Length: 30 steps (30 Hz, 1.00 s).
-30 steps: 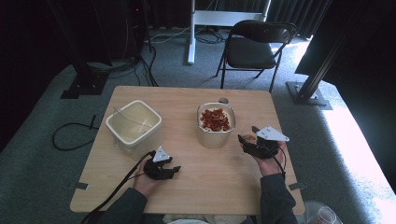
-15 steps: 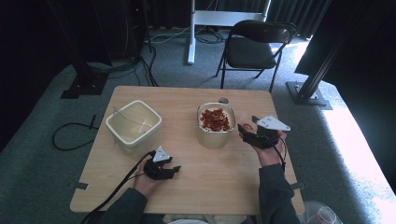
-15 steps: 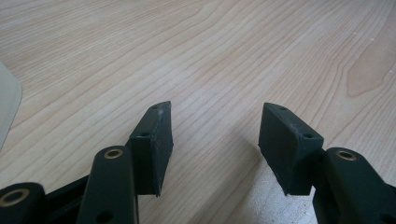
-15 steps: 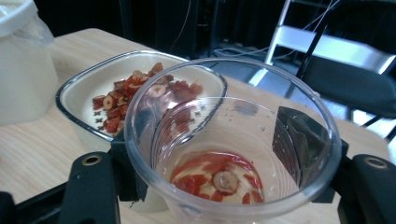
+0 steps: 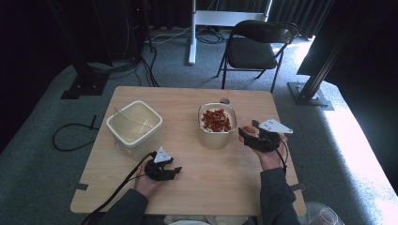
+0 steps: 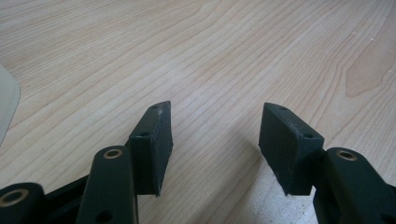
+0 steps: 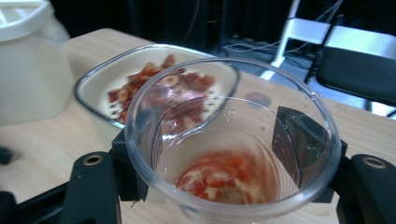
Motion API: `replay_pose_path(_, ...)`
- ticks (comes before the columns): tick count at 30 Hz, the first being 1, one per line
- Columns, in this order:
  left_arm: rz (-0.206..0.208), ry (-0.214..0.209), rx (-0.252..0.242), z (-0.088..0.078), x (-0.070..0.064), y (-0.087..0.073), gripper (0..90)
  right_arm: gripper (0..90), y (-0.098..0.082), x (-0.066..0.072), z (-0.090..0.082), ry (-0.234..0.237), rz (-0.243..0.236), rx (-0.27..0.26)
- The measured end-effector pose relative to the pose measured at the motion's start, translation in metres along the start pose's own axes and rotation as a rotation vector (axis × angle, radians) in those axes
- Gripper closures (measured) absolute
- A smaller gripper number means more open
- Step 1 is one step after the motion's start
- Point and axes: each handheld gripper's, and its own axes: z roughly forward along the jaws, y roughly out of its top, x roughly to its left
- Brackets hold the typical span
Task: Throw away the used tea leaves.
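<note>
A clear plastic cup (image 7: 233,154) with red and pale pieces at its bottom sits between the jaws of my right gripper (image 7: 219,154), which is shut on it. In the high view that right gripper (image 5: 257,136) holds the cup (image 5: 247,131) just right of a white container (image 5: 216,125) full of red dried pieces (image 5: 216,120). The container (image 7: 154,84) lies right behind the cup. My left gripper (image 5: 168,170) rests low on the table near the front, open, with bare wood between its jaws (image 6: 215,140). An empty cream container (image 5: 134,123) stands at the left.
The wooden table (image 5: 187,187) has bare room at its front middle. A small dark round spot (image 5: 224,101) lies behind the full container. A black folding chair (image 5: 256,47) stands beyond the far edge. Cables (image 5: 117,187) trail from the left gripper.
My right gripper has moved up and left with the cup, closer to the container of red pieces. The left gripper has stayed put.
</note>
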Motion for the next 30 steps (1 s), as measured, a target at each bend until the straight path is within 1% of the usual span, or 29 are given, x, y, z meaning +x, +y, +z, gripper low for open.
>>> replay_pose_path(1,-0.003,-0.001,-0.001,0.000,0.000,0.000,45.2,32.7,0.001,0.002,0.000,-0.017,-0.018,0.003)
replay_pose_path(2,-0.006,0.000,-0.002,0.000,0.000,0.000,45.2,32.7,0.002,0.001,-0.001,-0.026,-0.015,-0.007)
replay_pose_path(3,-0.004,0.002,-0.001,0.000,-0.001,0.000,45.2,32.8,0.002,-0.002,-0.004,-0.019,0.011,-0.023)
replay_pose_path(4,-0.002,0.003,0.000,0.000,-0.001,0.000,45.1,32.8,0.000,-0.003,-0.005,-0.014,0.024,-0.028)
replay_pose_path(5,-0.002,0.002,-0.001,0.000,-0.001,0.000,45.1,32.7,-0.001,-0.002,-0.005,-0.011,0.014,-0.018)
replay_pose_path(7,-0.001,-0.001,0.000,0.000,0.000,0.000,45.0,32.6,0.000,0.004,0.000,-0.025,-0.042,0.007)
replay_pose_path(10,0.003,0.006,0.000,0.000,-0.002,0.000,45.0,32.7,0.009,0.004,0.005,-0.029,-0.046,-0.005)
replay_pose_path(12,0.002,0.003,0.002,0.000,-0.001,0.000,44.9,32.7,0.016,0.004,0.010,-0.054,-0.082,0.012)
replay_pose_path(14,0.001,0.002,0.002,0.000,-0.001,0.000,44.8,32.7,0.022,0.003,0.016,-0.090,-0.114,0.037)
replay_pose_path(16,0.001,0.002,0.002,0.000,-0.001,0.000,44.8,32.8,0.027,0.001,0.020,-0.099,-0.128,0.054)
replay_pose_path(19,0.001,0.001,0.002,0.000,-0.001,0.000,44.7,32.8,0.033,-0.002,0.026,-0.129,-0.160,0.072)
replay_pose_path(23,-0.001,0.002,0.001,0.000,-0.001,0.000,44.7,33.0,0.041,-0.003,0.035,-0.193,-0.230,0.115)
replay_pose_path(25,-0.003,0.001,0.000,0.000,-0.001,0.000,44.7,33.1,0.046,-0.003,0.039,-0.215,-0.265,0.128)
replay_pose_path(30,-0.005,0.000,0.000,0.000,-0.001,0.000,44.7,33.1,0.055,0.002,0.048,-0.282,-0.380,0.158)
